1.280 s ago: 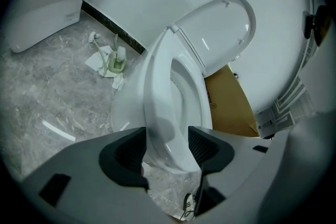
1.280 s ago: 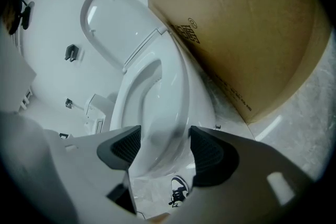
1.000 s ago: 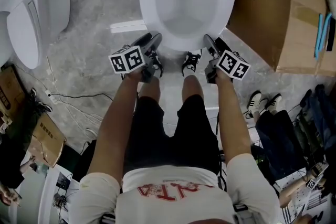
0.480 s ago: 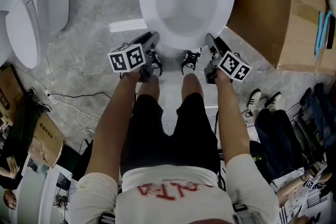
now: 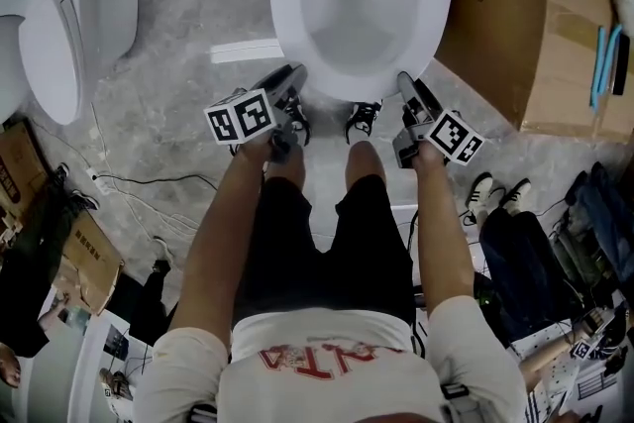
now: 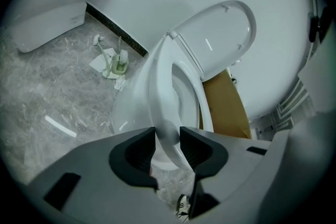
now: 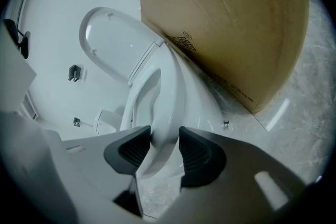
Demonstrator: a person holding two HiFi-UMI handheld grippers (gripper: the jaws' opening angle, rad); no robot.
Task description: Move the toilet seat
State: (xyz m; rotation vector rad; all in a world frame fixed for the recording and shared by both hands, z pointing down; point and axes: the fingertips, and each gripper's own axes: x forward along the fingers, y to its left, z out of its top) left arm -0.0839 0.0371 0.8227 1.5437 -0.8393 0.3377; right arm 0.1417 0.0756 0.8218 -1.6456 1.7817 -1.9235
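Gripping toilet seat (image 6: pixel 160 86) | left gripper (image 6: pixel 168 140), right gripper (image 7: pixel 164 140) | both just closed on it

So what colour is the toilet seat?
White toilet seat, clearest in the left gripper view.

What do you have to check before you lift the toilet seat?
1. Left gripper on the toilet seat: ok, jaws just closed on its front rim.
2. Right gripper on the seat: ok, jaws just closed on the rim too.
3. Grips even: ok, one each side of the front.
4. Lid out of the way: ok, standing upright behind.
5. Cardboard box clear of the seat: cannot tell, it stands very close alongside.
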